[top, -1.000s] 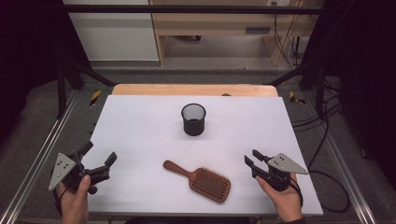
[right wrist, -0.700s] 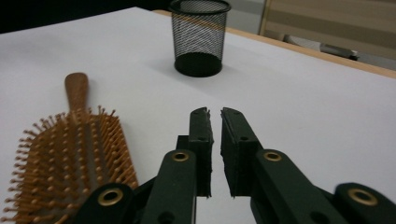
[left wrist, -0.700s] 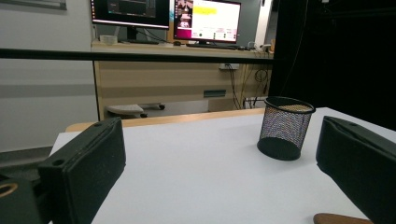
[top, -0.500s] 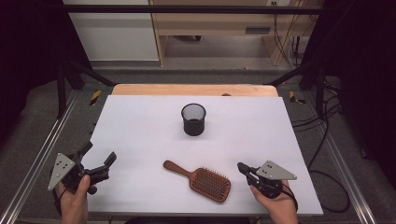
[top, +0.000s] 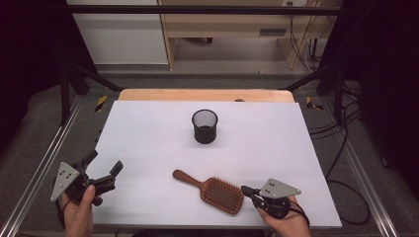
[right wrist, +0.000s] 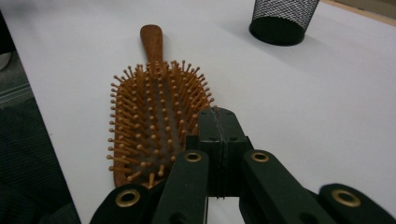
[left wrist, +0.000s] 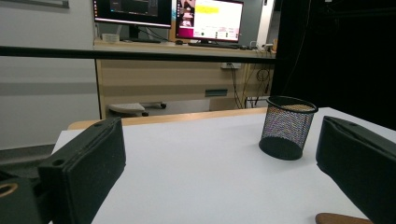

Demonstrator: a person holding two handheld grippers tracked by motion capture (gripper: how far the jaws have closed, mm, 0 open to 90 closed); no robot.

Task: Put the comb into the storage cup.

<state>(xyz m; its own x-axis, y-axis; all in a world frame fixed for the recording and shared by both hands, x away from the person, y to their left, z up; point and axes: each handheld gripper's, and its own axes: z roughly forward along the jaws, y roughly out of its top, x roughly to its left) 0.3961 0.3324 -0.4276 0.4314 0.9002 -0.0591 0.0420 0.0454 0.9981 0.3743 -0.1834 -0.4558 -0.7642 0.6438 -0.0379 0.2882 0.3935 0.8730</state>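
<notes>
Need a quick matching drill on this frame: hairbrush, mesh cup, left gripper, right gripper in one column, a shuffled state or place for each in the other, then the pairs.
Things:
1. hairbrush
2. mesh cup
3. left gripper
4. right gripper

States or places:
A. jaws apart, nothing between them
B. upright near the middle of the table
C. jaws shut together, tips beside the brush head
D. lying flat, bristles up, handle pointing to the left in the high view

Pairs: 1-D, 2-B, 3-A, 4-C
</notes>
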